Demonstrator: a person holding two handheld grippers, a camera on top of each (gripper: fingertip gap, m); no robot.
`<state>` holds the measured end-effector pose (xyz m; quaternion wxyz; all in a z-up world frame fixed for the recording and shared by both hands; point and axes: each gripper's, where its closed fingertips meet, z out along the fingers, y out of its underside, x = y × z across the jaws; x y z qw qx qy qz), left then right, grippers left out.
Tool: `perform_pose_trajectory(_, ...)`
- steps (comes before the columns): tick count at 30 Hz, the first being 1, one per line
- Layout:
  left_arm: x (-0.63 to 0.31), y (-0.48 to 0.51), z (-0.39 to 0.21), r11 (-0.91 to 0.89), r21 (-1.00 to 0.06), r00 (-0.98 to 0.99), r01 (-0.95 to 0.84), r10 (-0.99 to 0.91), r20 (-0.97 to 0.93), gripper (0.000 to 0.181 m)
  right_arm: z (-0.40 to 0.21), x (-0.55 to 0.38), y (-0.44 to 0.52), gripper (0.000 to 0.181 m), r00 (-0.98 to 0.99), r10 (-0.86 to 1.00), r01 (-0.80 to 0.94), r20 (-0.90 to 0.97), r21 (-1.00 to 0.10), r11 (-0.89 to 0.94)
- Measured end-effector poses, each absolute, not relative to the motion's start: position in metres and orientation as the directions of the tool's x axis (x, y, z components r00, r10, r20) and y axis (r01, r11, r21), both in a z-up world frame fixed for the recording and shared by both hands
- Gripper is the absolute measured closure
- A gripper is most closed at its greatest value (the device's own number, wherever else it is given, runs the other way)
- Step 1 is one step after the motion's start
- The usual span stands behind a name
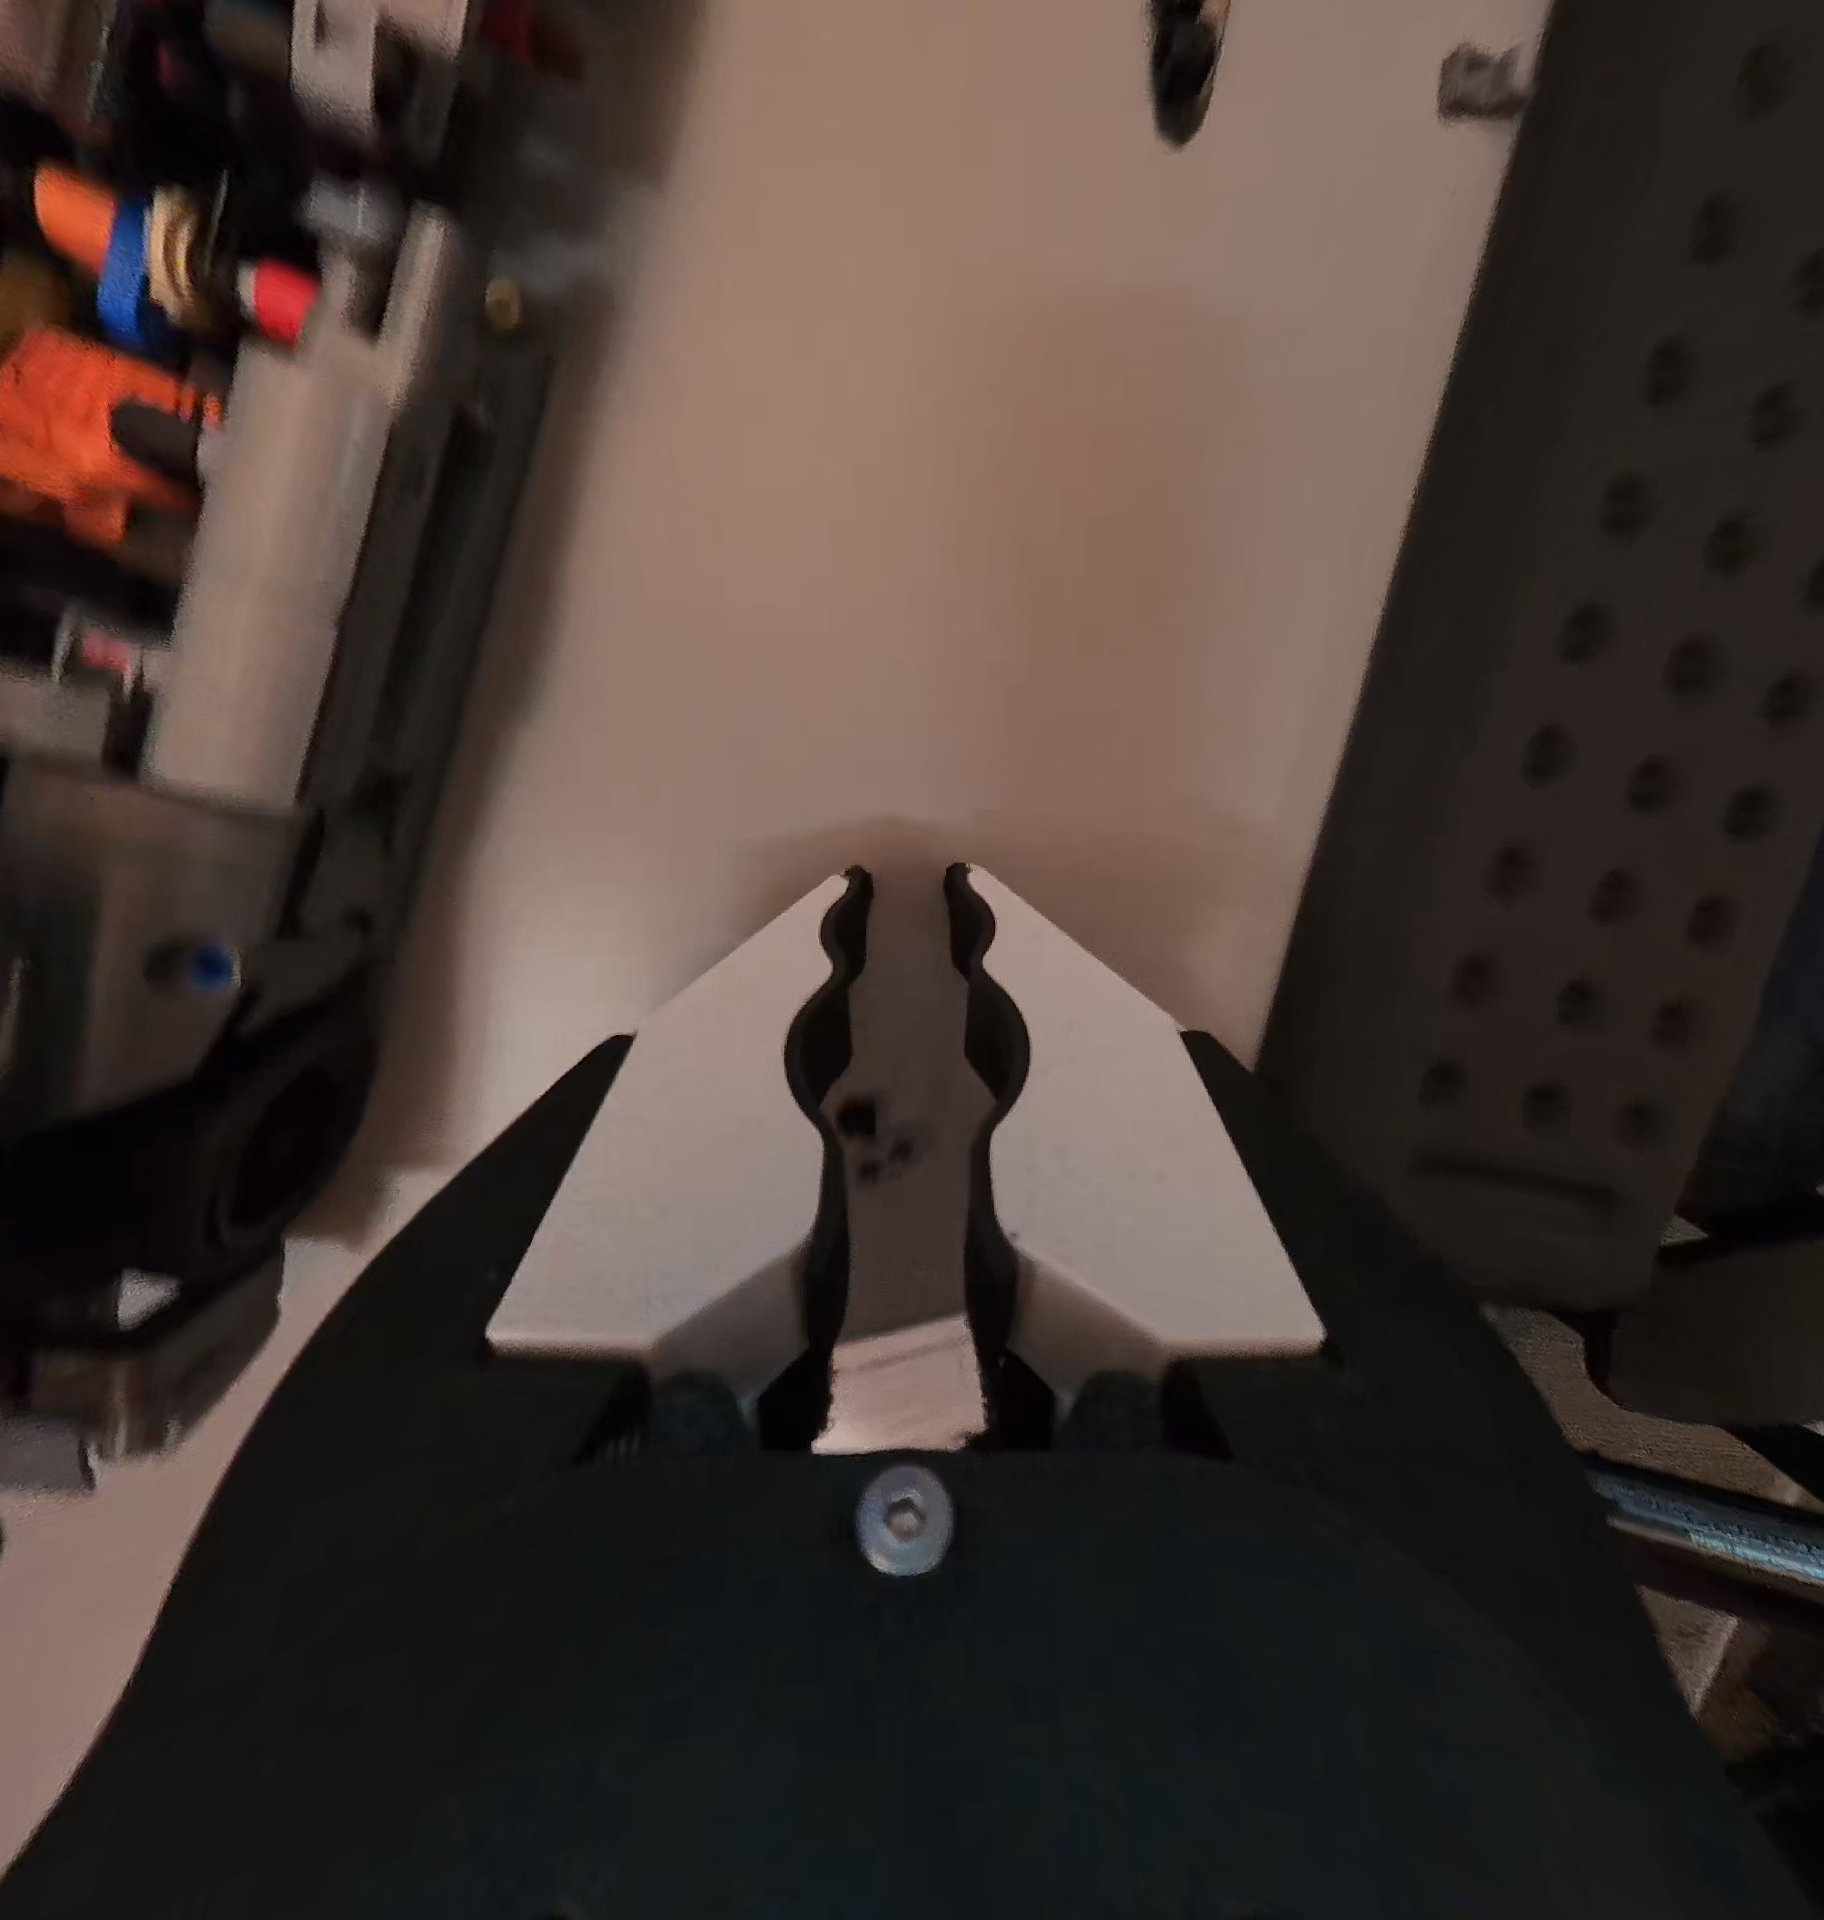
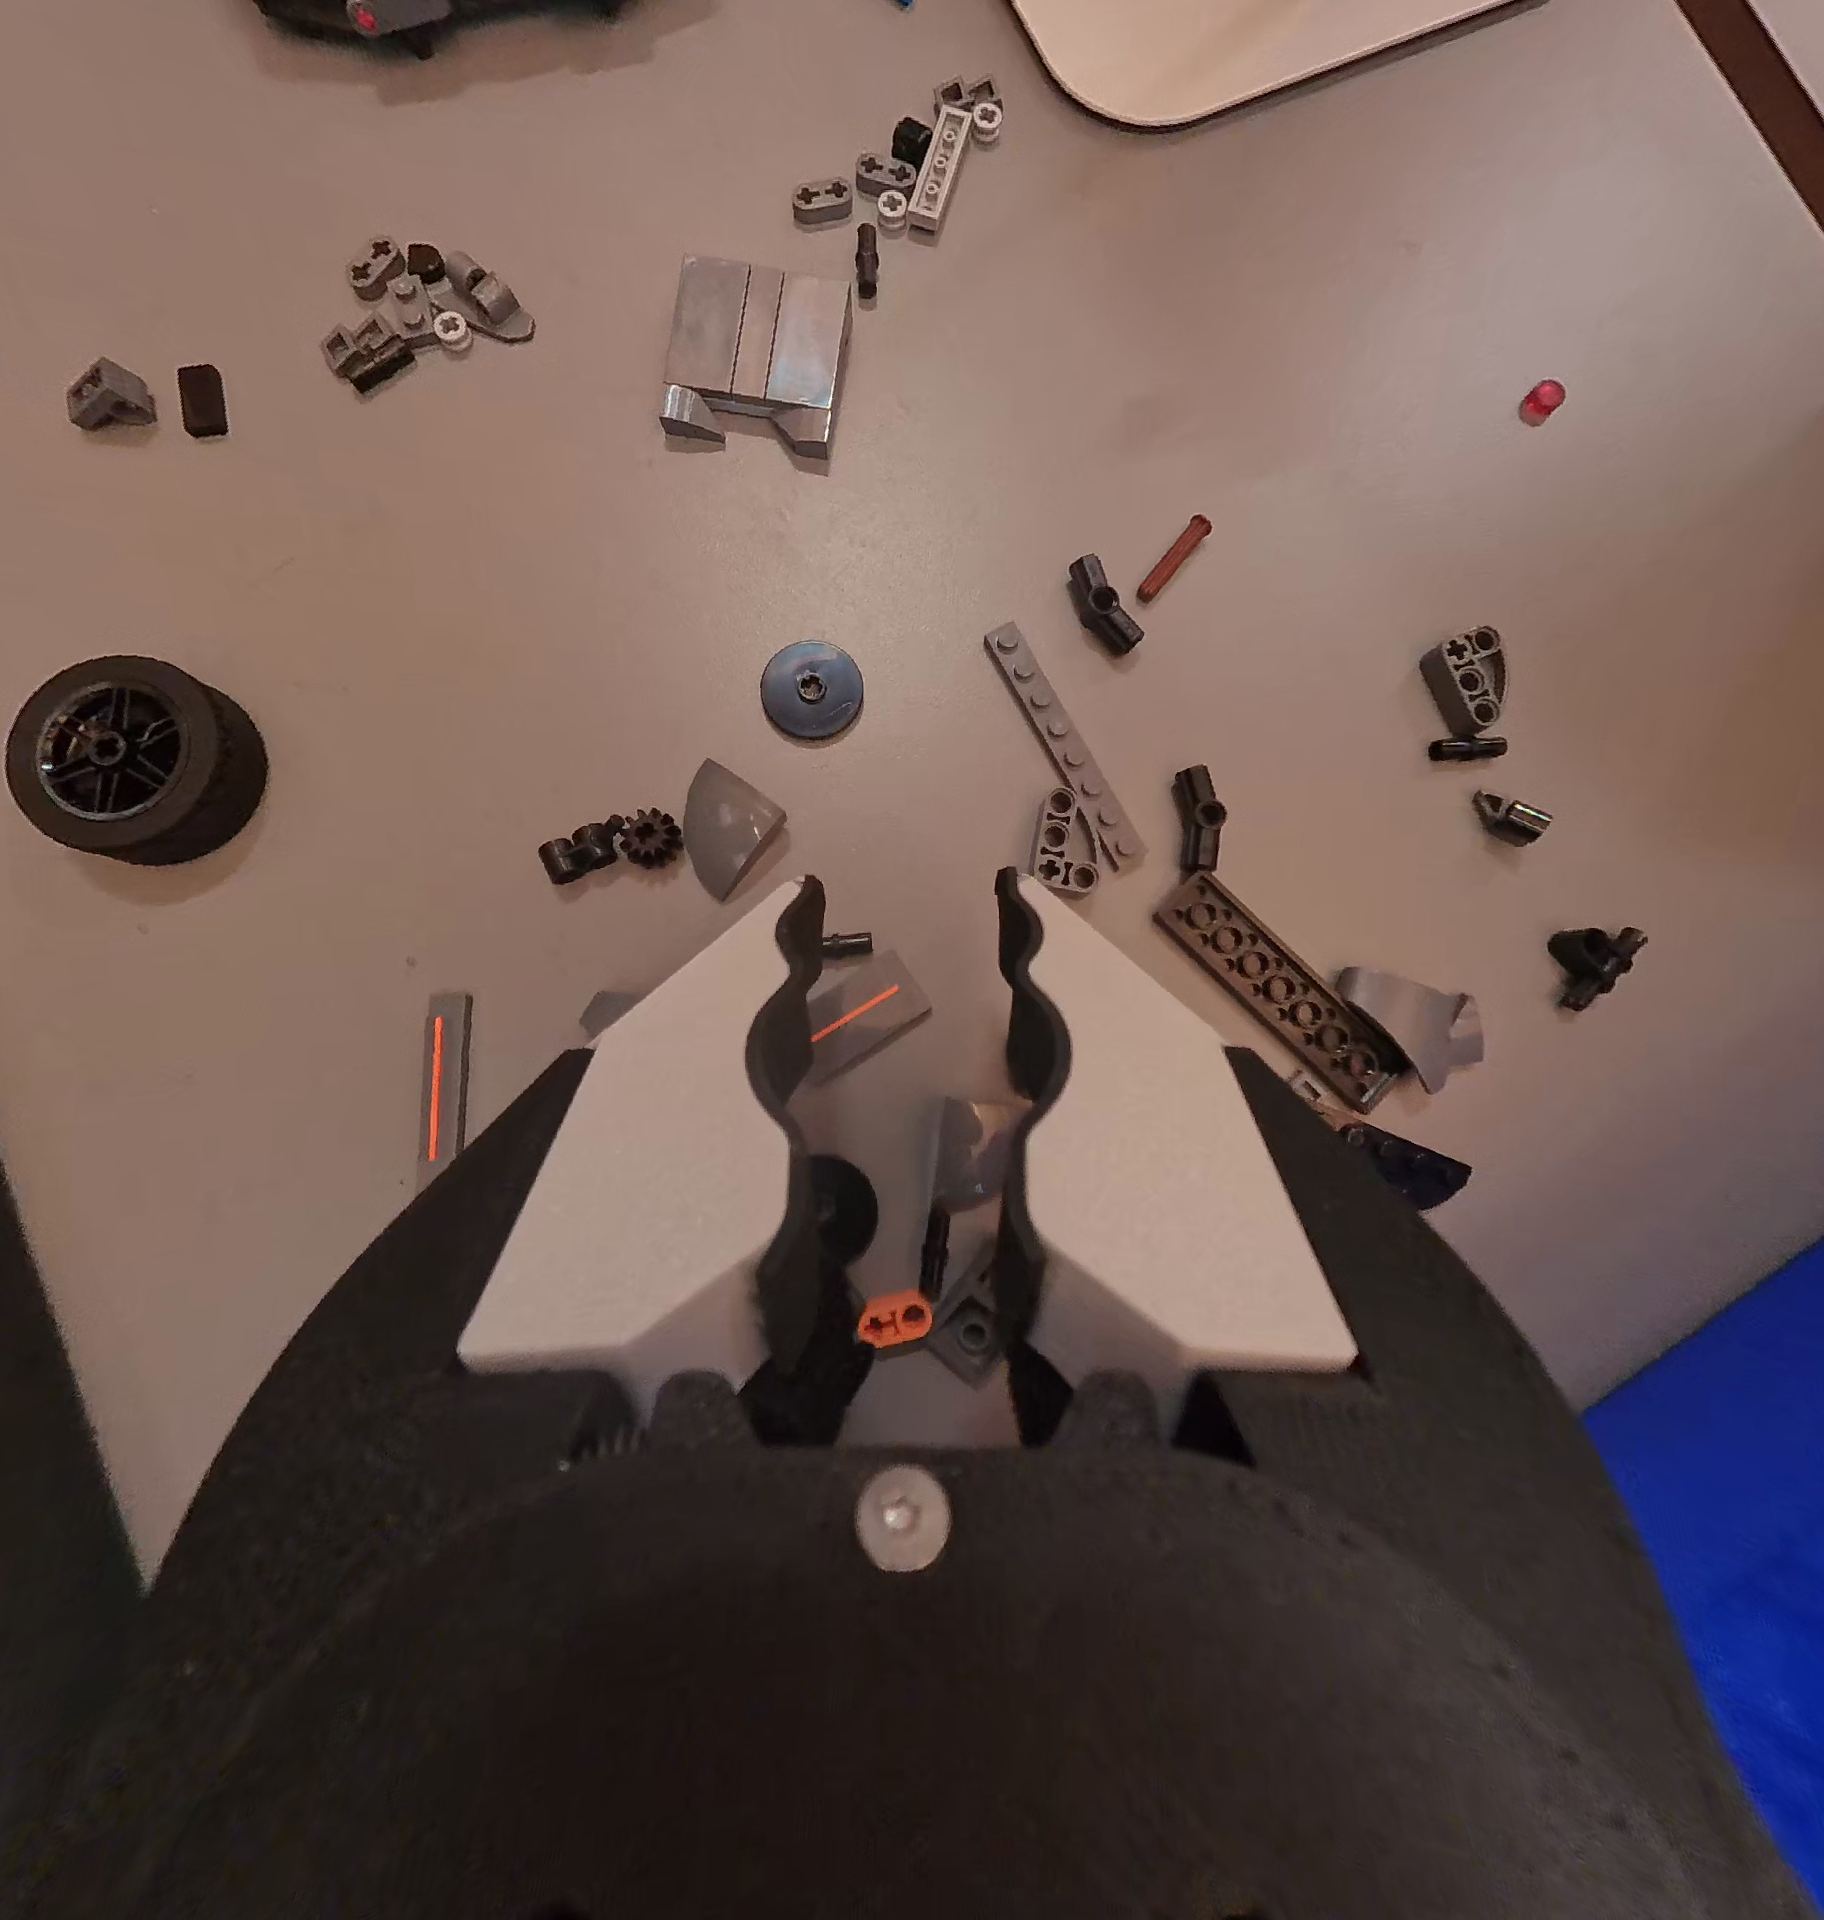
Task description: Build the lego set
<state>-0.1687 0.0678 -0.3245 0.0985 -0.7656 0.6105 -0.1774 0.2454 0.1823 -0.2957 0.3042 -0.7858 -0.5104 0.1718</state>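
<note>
Loose plastic lego parts scattered on a matte grey-beige tabletop (image 2: 575, 540): black rubber-tyred spoked wheel (image 2: 134, 758), ribbed silver-grey sloped block (image 2: 757, 348), dark blue round dish (image 2: 811, 688), long grey studded strip (image 2: 1062, 740), small red translucent stud (image 2: 1542, 401).

Right gripper (image 2: 903, 883): jaws apart, empty, above the parts.

Left gripper (image 1: 908, 873): jaws slightly parted, empty; view blurred.

On my left camera I see a grey perforated panel (image 1: 1656, 644) leaning along the table's right side, and blurred clutter with orange and blue things (image 1: 108, 343) along its left edge. On my right camera, a pale rounded board (image 2: 1230, 52) lies at the table's far edge, and a blue cloth (image 2: 1760, 1538) sits past its near right corner.
</note>
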Motion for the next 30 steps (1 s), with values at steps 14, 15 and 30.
perform_pose_trajectory(14, -0.133, 0.088, -0.302, -0.174, -0.472, 0.18, -0.865, -0.983, 0.031, 0.155, -0.295, 0.245, 0.181, 0.151, 0.412, 0.91, 0.7, 0.045, -0.655, -0.284)
perform_pose_trajectory(15, -0.133, 0.09, -0.3, -0.173, -0.477, 0.185, -0.862, -0.983, 0.022, 0.156, -0.296, 0.245, 0.181, 0.152, 0.41, 0.911, 0.702, 0.046, -0.653, -0.283)
perform_pose_trajectory(30, -0.134, 0.09, -0.312, -0.154, -0.439, 0.167, -0.885, -0.986, 0.009, 0.167, -0.294, 0.246, 0.181, 0.169, 0.398, 0.915, 0.705, 0.067, -0.66, -0.259)
